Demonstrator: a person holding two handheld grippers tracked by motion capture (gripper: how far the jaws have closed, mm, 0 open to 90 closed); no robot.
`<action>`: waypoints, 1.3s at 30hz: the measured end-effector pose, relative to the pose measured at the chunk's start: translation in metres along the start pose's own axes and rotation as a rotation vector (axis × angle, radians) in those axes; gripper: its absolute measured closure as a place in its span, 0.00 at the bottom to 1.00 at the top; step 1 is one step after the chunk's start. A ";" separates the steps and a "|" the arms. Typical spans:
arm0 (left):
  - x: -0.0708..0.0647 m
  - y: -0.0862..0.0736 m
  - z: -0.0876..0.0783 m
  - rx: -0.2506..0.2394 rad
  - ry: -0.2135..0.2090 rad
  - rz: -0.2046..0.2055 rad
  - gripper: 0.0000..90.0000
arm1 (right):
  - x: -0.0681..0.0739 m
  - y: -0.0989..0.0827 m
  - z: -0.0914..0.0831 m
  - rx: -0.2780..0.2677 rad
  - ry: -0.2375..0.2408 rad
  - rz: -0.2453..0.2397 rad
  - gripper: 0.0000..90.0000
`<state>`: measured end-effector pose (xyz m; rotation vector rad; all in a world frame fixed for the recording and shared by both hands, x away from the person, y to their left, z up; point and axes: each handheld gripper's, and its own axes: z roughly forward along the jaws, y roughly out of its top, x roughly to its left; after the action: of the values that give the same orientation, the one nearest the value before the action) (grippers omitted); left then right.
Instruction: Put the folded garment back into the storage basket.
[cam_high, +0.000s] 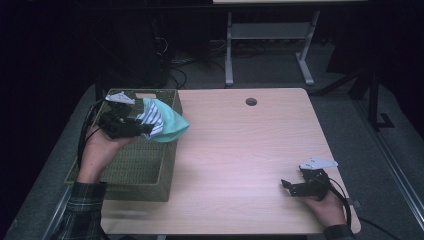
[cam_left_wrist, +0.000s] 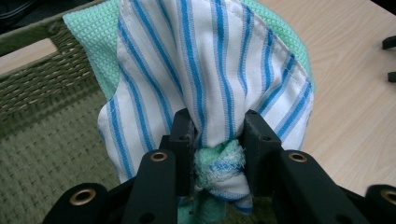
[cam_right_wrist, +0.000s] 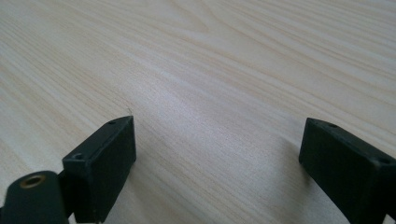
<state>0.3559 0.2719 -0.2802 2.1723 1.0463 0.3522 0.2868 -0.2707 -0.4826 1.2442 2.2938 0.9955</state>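
Cloth bundle (cam_left_wrist: 205, 70): white with blue stripes plus a mint-green waffle-weave layer, bunched up and pinched between the left jaws, fanning out past their tips (lifted over the basket's corner near the table, in the high view).
Table (cam_high: 240, 150): pale wood, lying under and ahead of the right jaws, and beyond the cloth to one side of the left jaws.
Basket (cam_high: 145, 165): green woven, sits below and behind the left jaws, hanging off the table's left edge.
Left gripper (cam_high: 145, 129): clamped onto the gathered middle of the cloth, fabric squeezed tight between the pads.
Right gripper (cam_high: 286, 186): jaws spread wide, only bare wood between them, low over the tabletop.
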 end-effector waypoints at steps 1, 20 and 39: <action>0.002 -0.002 -0.001 0.002 0.003 -0.009 0.76 | 0.000 0.000 0.000 0.000 0.000 0.000 0.12; 0.033 -0.030 -0.013 0.007 0.073 -0.101 0.76 | 0.000 0.000 0.000 -0.001 -0.002 0.001 0.12; 0.051 -0.057 0.007 0.060 0.085 -0.151 0.75 | 0.000 0.000 0.000 0.002 -0.002 -0.002 0.12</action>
<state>0.3586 0.3324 -0.3276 2.1302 1.2753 0.3499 0.2868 -0.2708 -0.4827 1.2432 2.2939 0.9915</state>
